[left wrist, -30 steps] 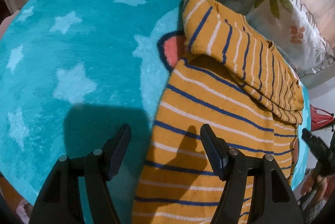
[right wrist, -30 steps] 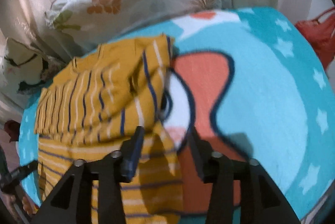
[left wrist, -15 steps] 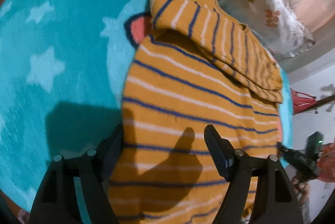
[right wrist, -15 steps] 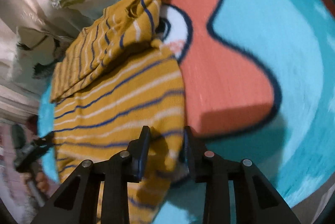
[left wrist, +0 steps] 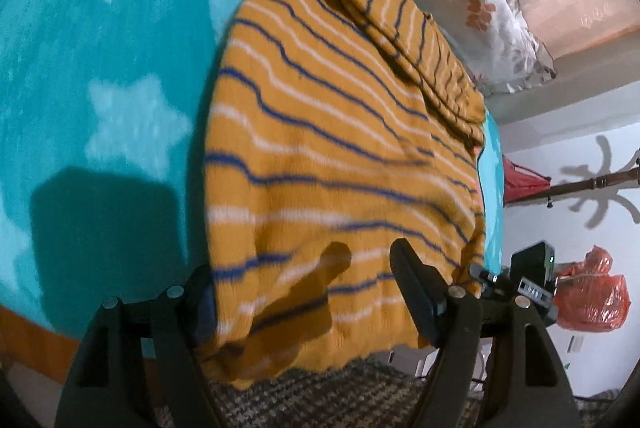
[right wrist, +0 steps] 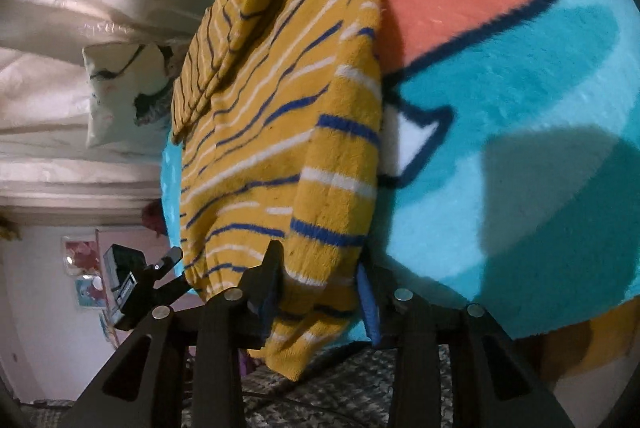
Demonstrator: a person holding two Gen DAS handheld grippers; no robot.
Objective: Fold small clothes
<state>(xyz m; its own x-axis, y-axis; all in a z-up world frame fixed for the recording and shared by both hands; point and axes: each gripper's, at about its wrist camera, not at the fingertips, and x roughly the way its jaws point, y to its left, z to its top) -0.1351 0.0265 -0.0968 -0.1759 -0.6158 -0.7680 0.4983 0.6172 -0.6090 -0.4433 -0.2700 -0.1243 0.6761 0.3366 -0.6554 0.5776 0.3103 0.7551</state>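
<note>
Lifting the mustard-yellow knit sweater with blue and white stripes (left wrist: 320, 131) by its hem off the teal star-patterned blanket (left wrist: 100, 67), the left gripper (left wrist: 304, 292) and right gripper (right wrist: 320, 292) stood clamped on fabric; carrying the hem toward the collar seemed next.

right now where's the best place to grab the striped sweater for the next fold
By the bottom hem, one corner per gripper, coming from the near edge of the blanket. The striped sweater lies lengthwise away, its hem overhanging that edge. The left gripper and right gripper already straddle those corners; judging by the top part already doubled over, carry the hem toward it.
</note>
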